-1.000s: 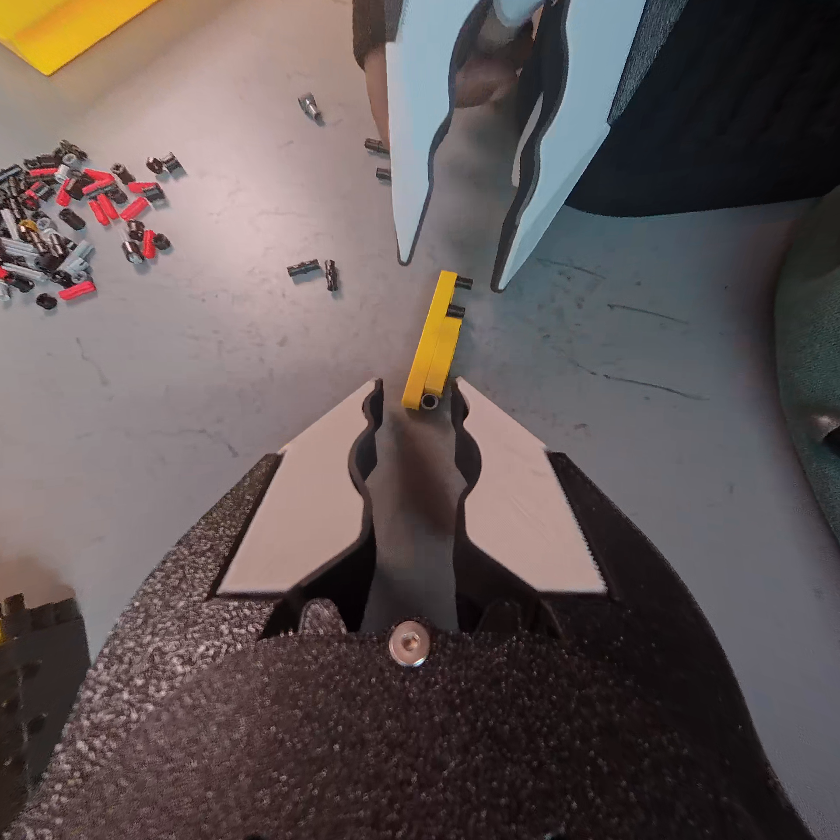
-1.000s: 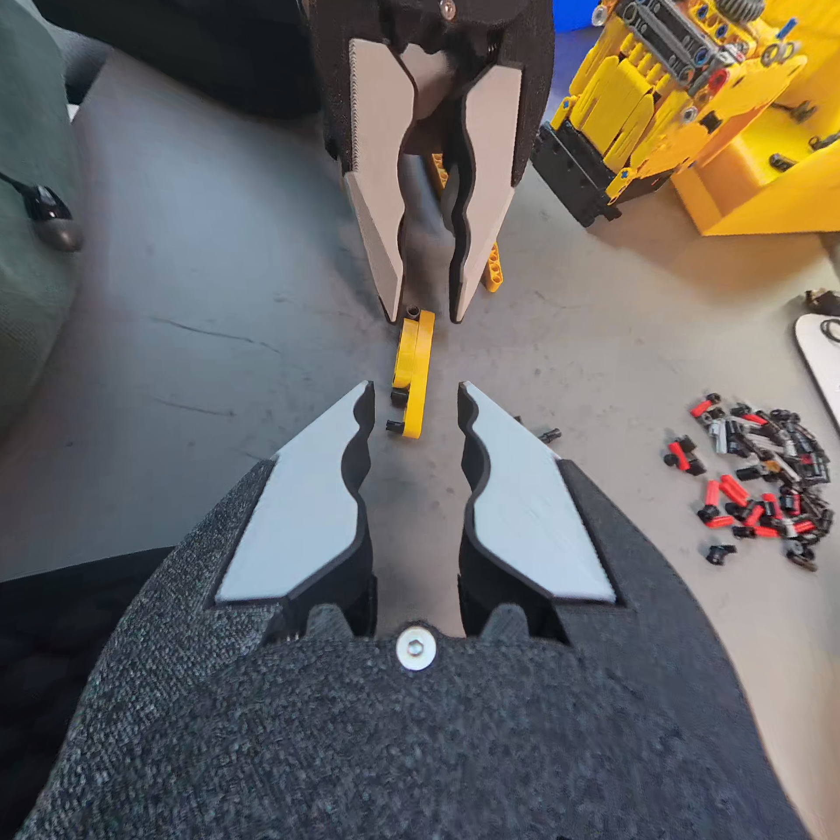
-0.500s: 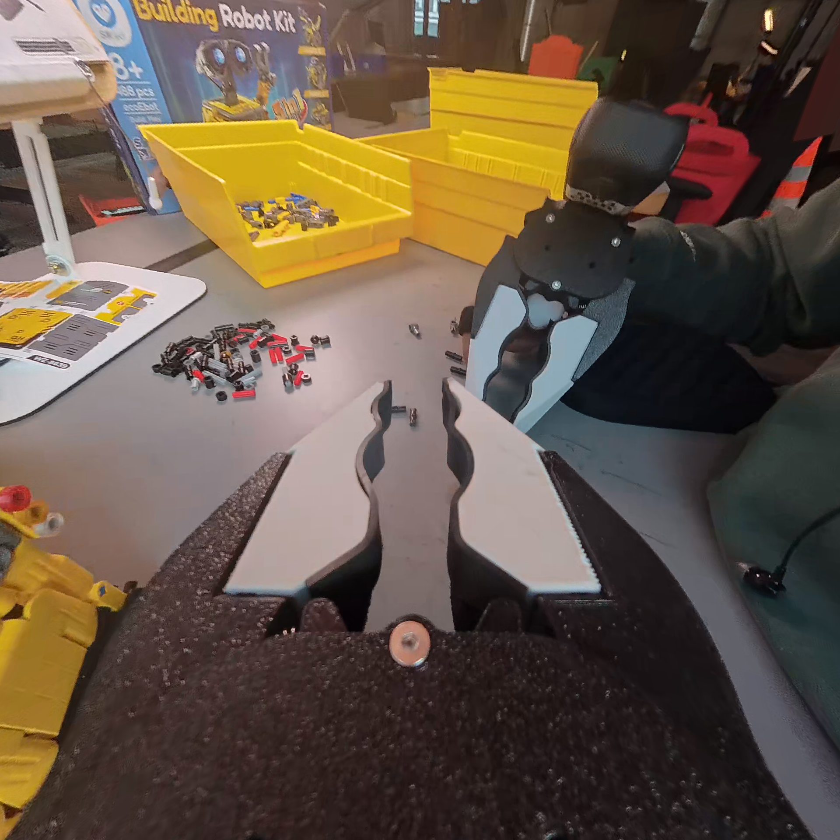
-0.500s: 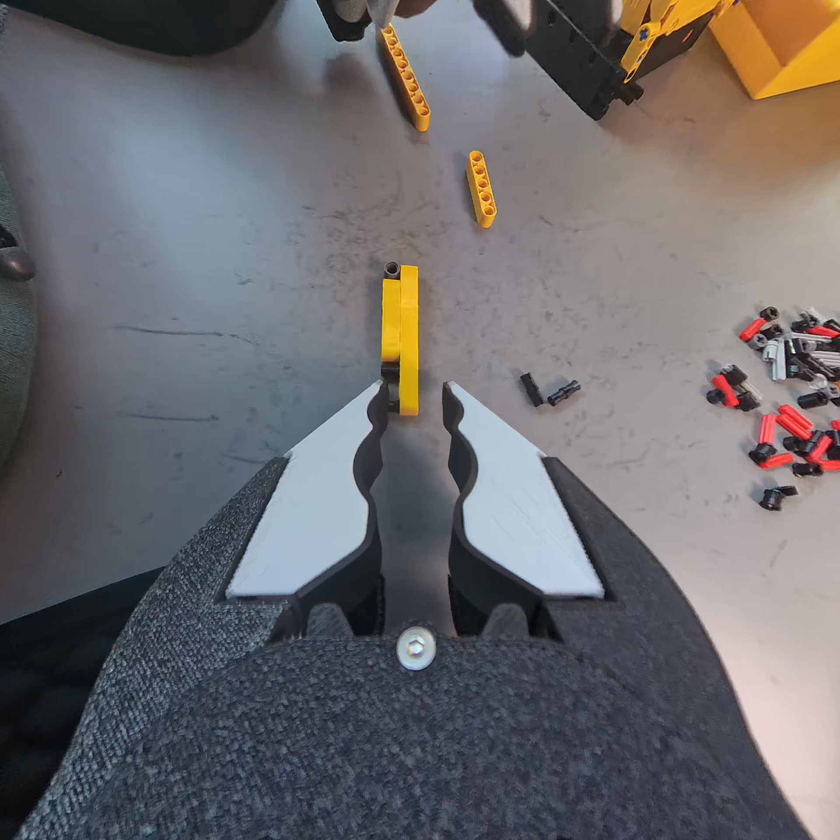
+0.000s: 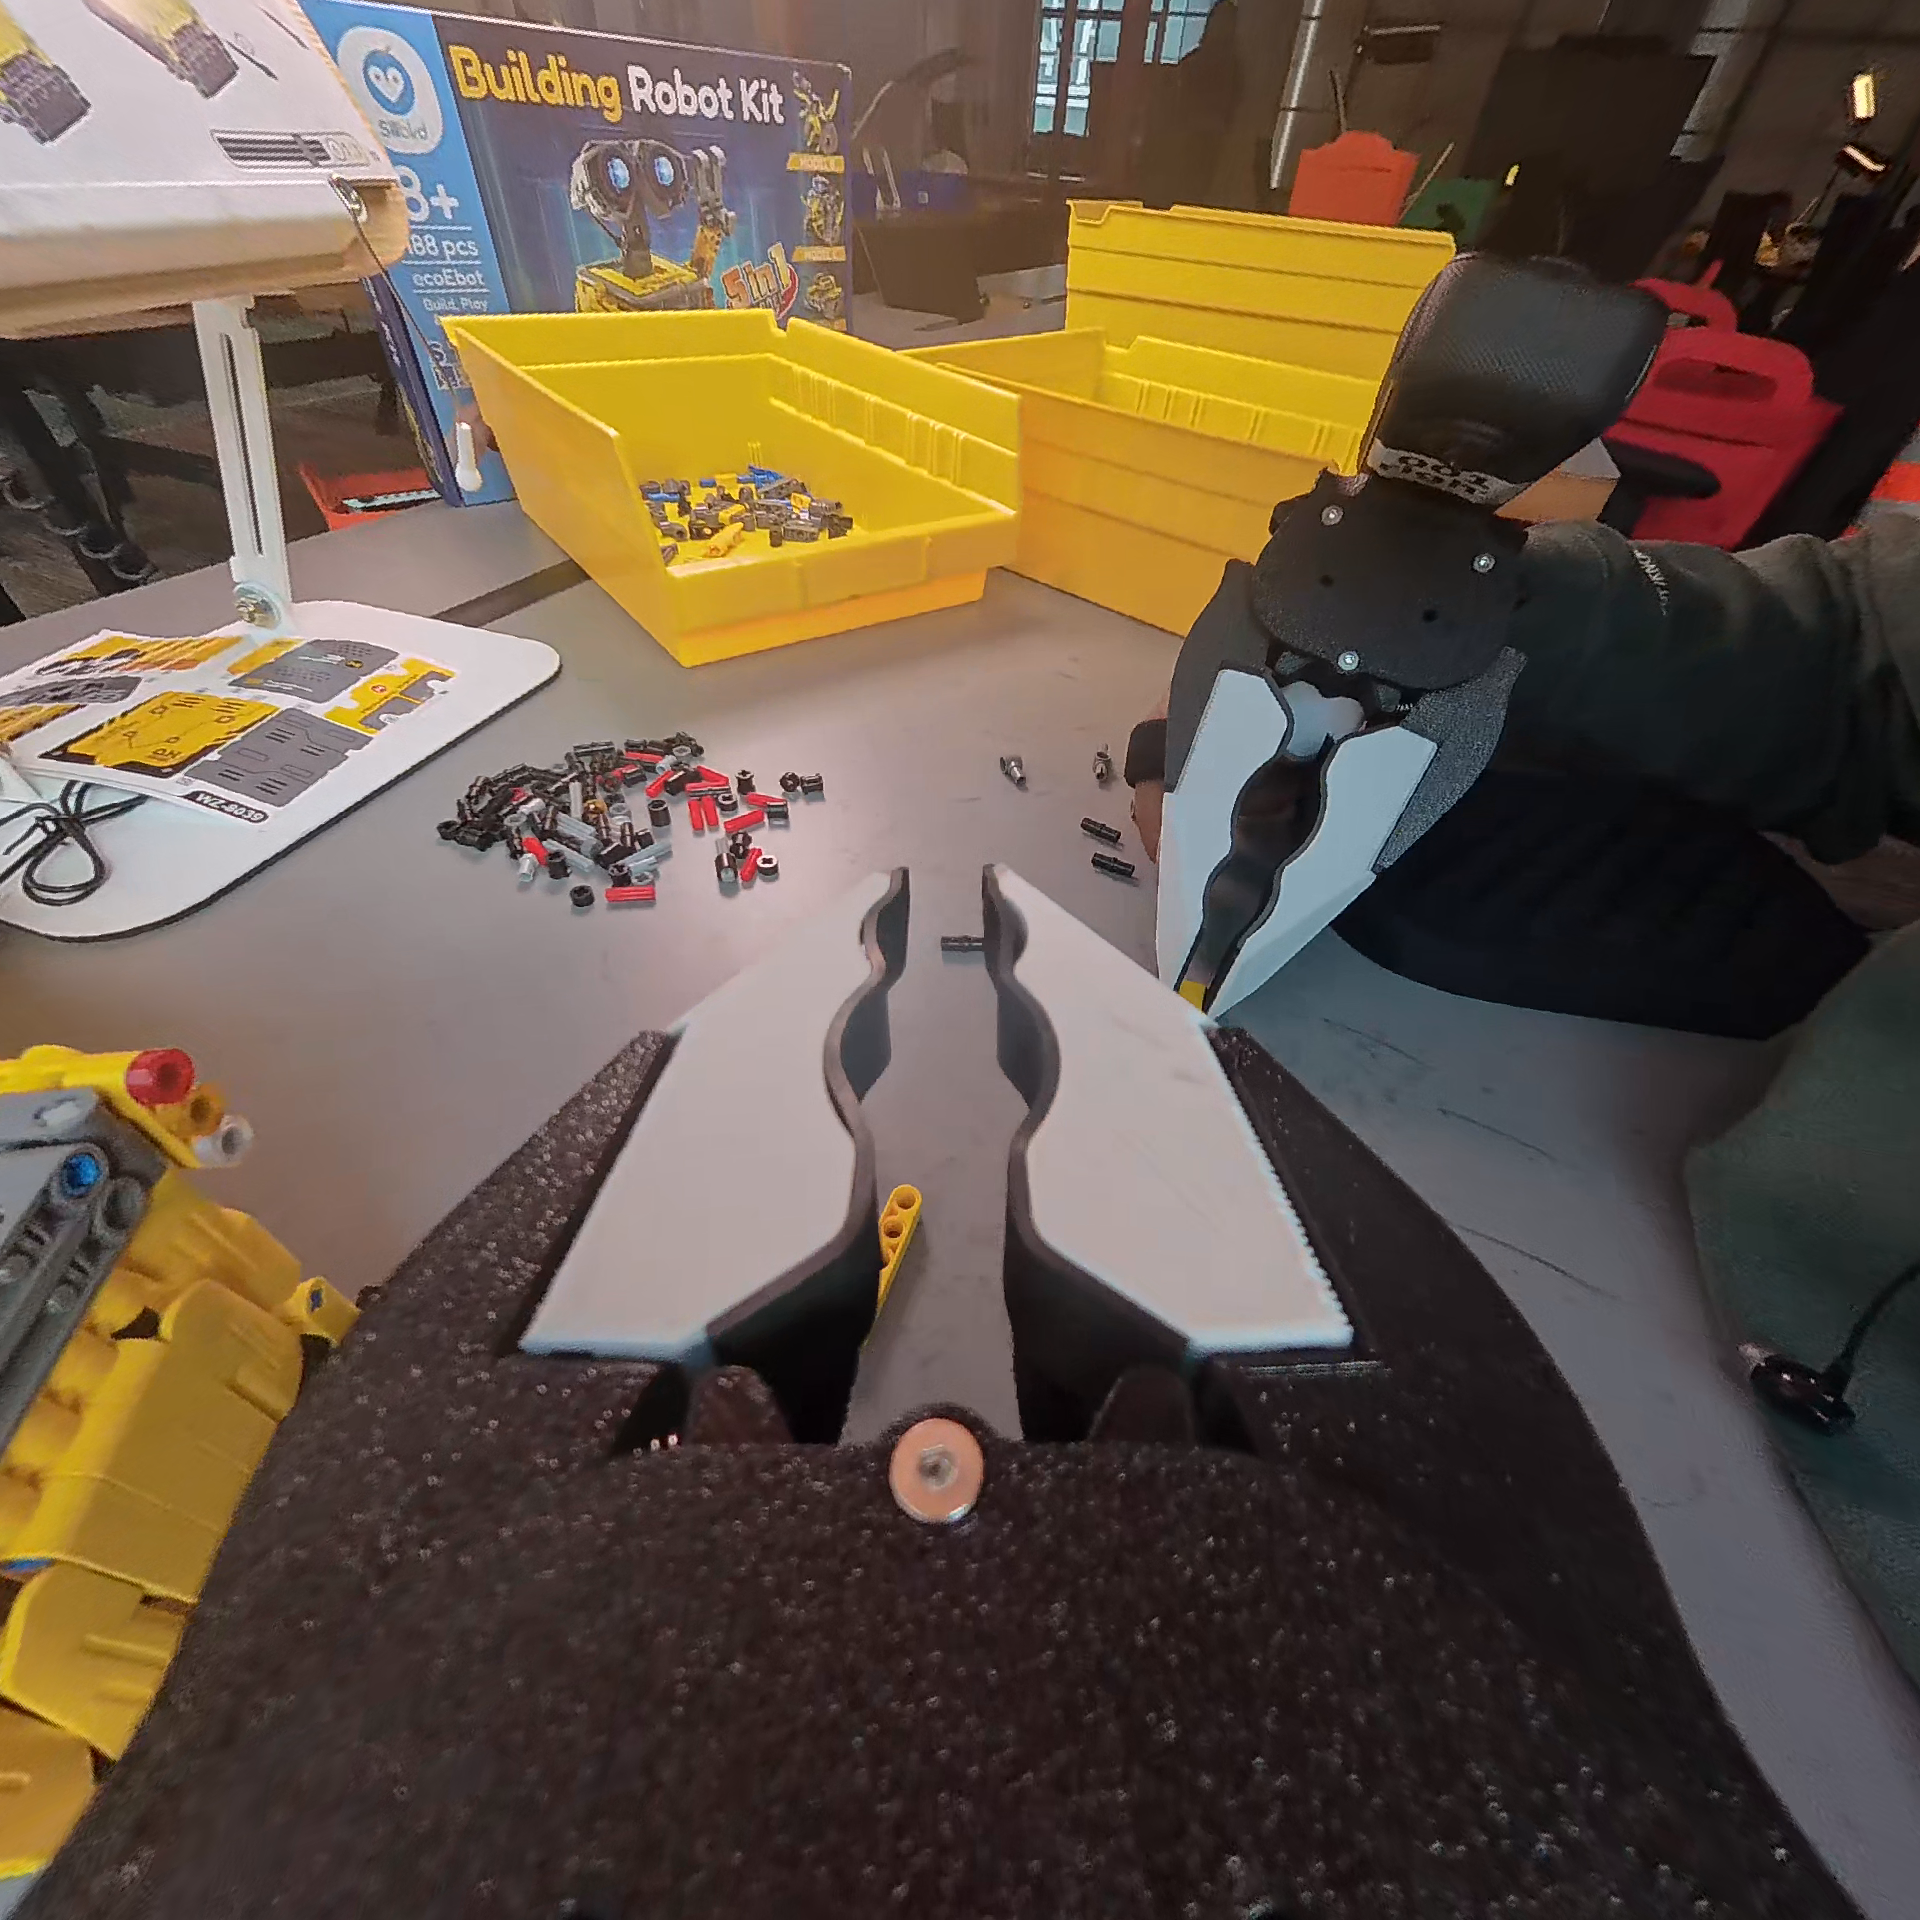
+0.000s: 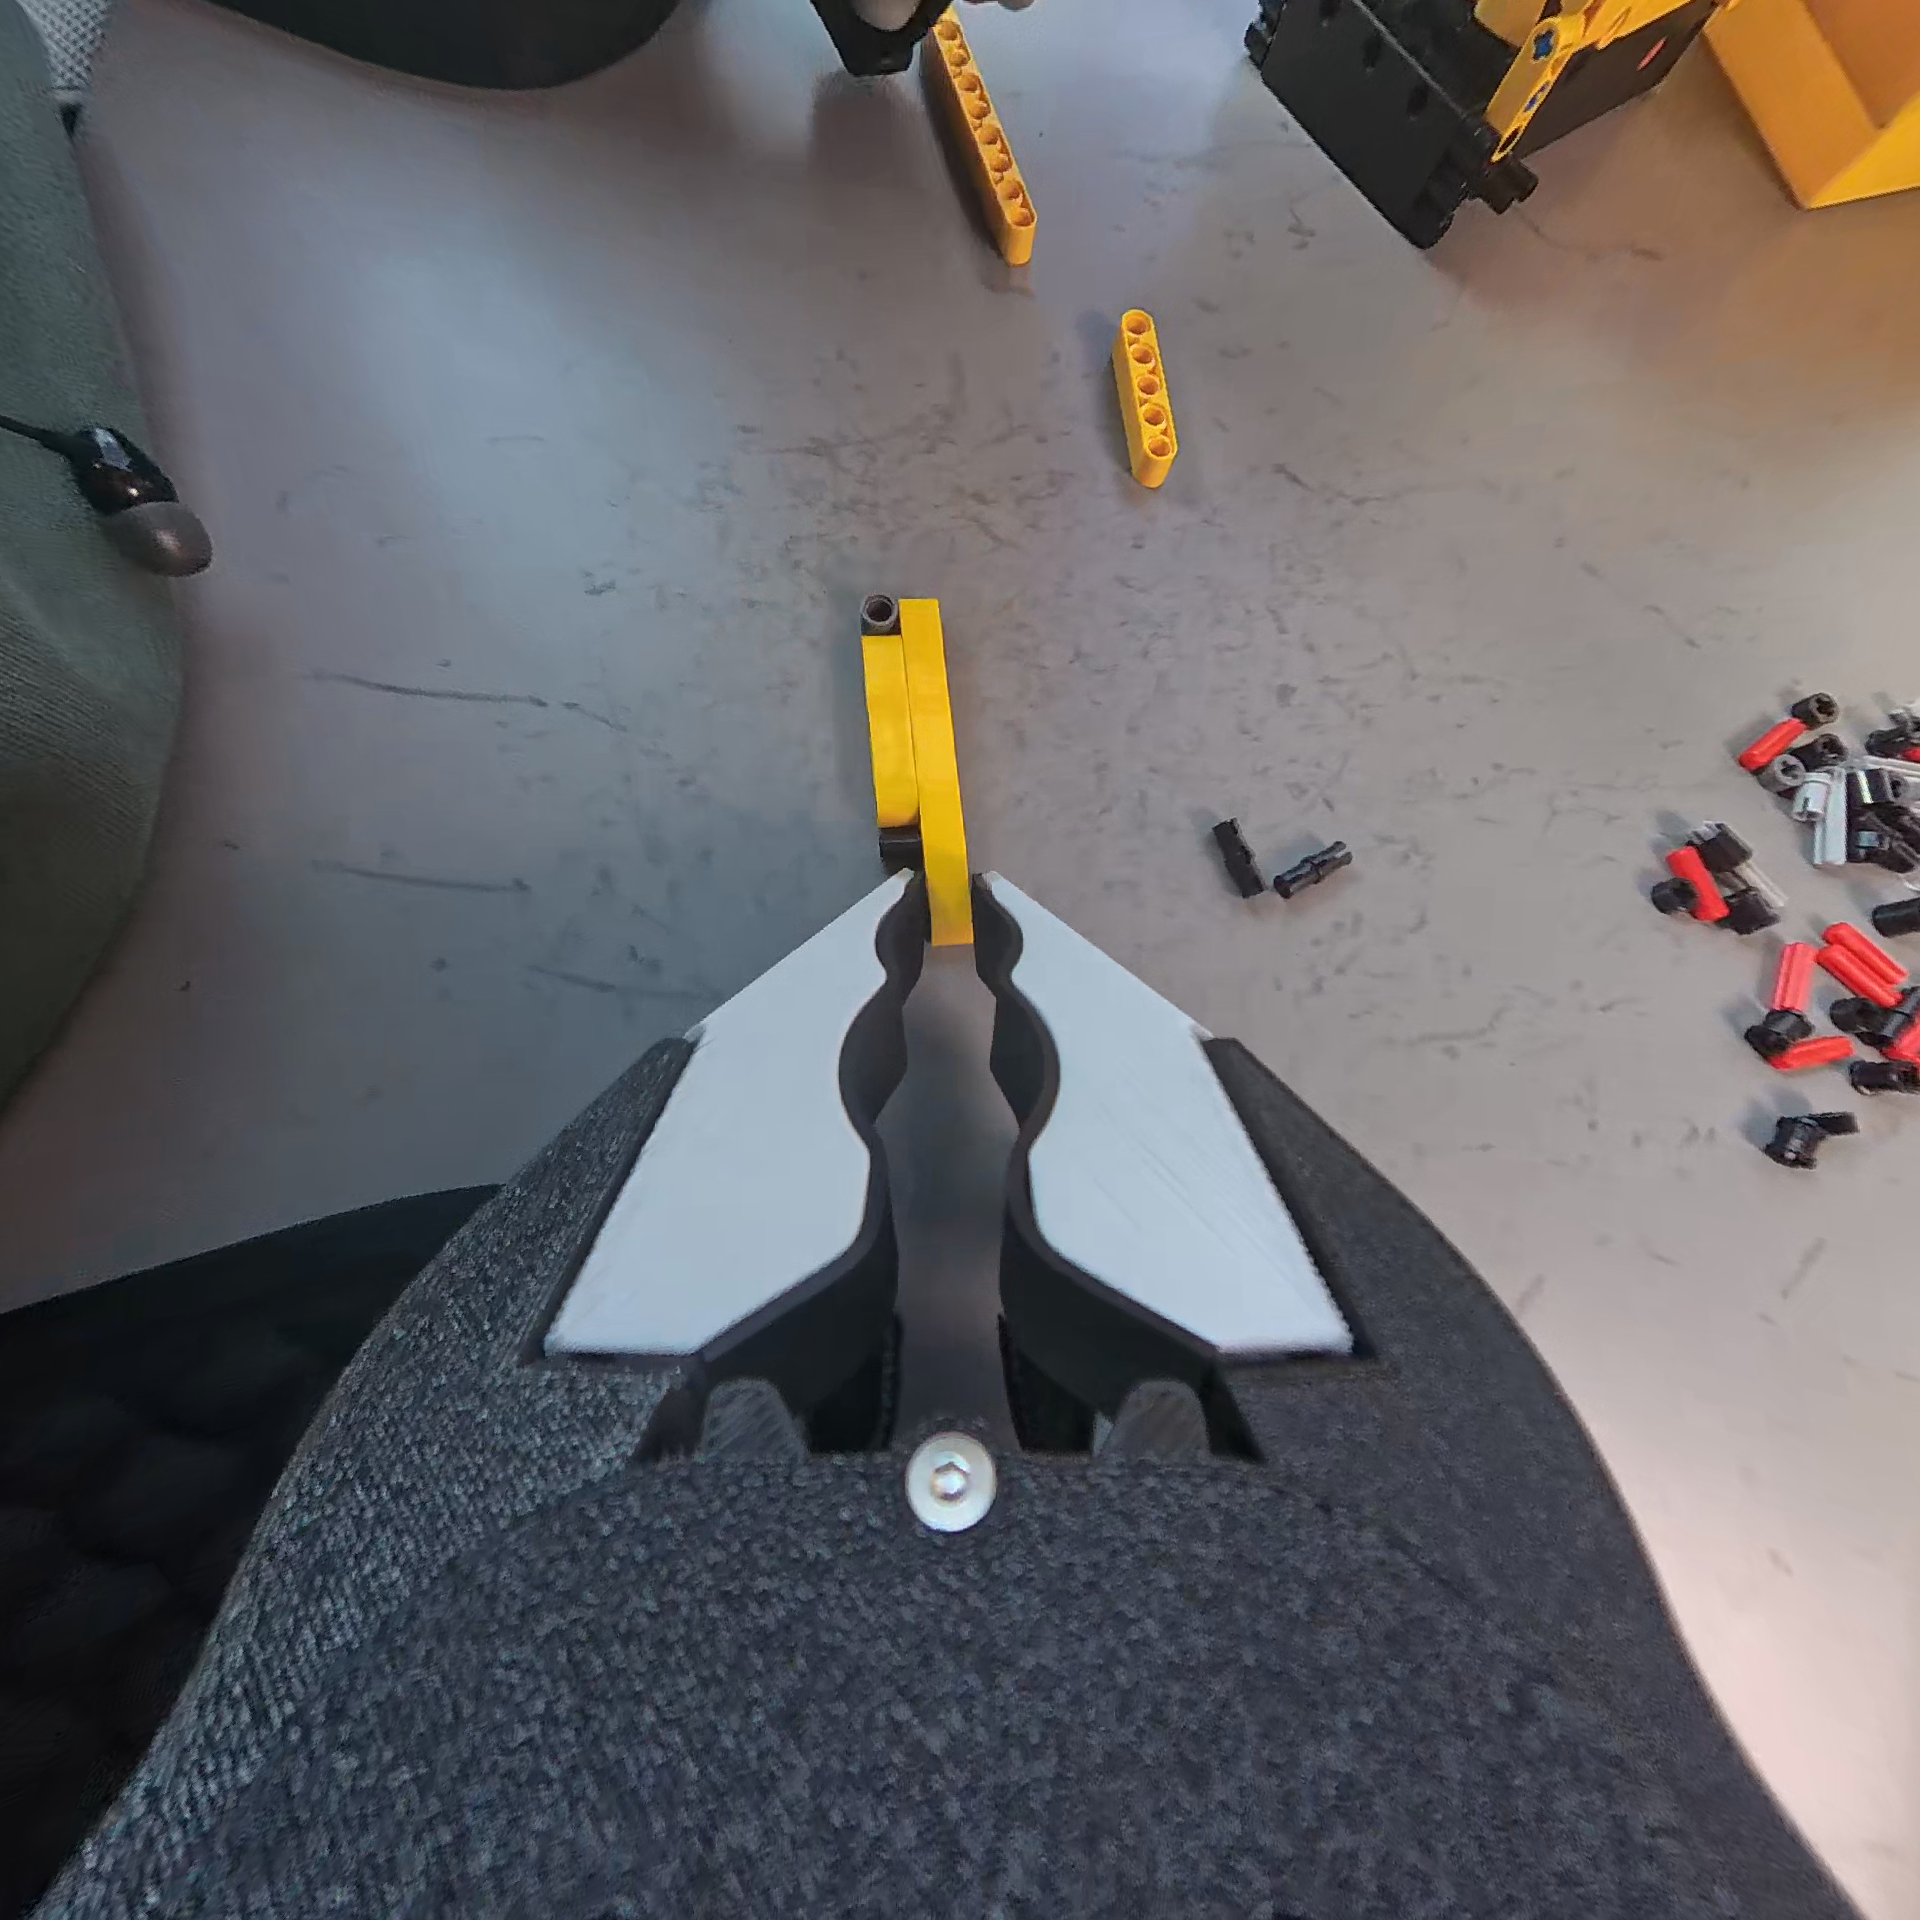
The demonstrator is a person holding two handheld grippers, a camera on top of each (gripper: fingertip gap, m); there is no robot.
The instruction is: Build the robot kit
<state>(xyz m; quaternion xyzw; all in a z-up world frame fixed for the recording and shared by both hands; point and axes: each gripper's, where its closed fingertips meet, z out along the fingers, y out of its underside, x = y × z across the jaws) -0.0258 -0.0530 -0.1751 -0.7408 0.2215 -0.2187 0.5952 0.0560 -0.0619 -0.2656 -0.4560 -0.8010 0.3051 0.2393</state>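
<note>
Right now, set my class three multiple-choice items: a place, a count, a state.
1. Where do the red and black pins lie?
A on the table
B in a bin
C on a booklet

2. How many yellow holed beams lie beyond the right hand-held gripper?
A one
B two
C four

3. The right hand-held gripper is
A wide open
B shut on the yellow beam assembly
C holding a pin

Answers: A, they rest on the grey table; B, a long beam and a short beam; B, it clamps the assembly's end.
</note>
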